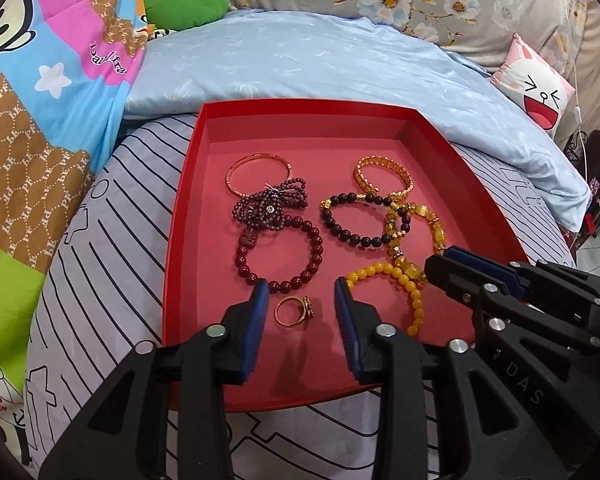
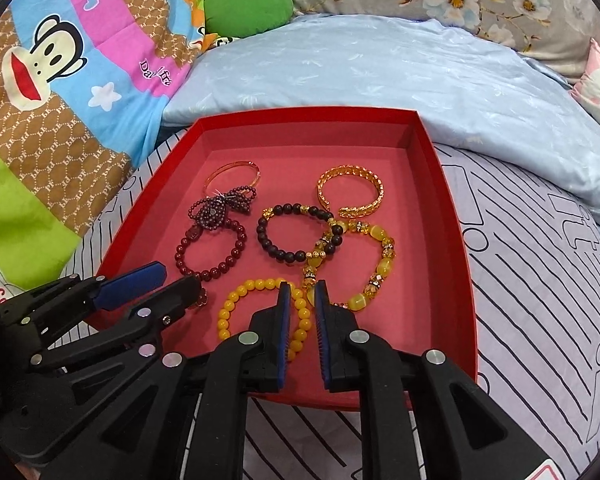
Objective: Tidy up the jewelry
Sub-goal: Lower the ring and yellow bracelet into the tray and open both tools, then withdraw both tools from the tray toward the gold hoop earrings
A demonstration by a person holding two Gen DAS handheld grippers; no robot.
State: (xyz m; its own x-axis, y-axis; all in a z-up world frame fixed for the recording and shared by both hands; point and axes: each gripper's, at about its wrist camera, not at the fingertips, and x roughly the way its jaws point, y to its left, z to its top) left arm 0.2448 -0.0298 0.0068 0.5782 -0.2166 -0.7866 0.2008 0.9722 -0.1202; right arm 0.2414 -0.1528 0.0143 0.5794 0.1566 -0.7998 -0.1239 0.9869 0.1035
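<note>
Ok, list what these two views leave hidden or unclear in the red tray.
- Small gold ring: clear between the open left tongs in the left wrist view; in the right wrist view those tongs cover it.
- Yellow round-bead bracelet: partly behind the right tongs in the right wrist view, so whether they touch it is unclear.
- Red cardboard tray: near rim hidden by both tongs.

1. A home bedroom: the red tray (image 1: 188,216) sits on a bed with a striped sheet (image 1: 112,280).
2. A light blue quilt (image 1: 300,64) and a cartoon monkey blanket (image 2: 60,64) fill the upper frame.
3. A bunny-face cushion (image 1: 536,88) lies at upper right.
</note>
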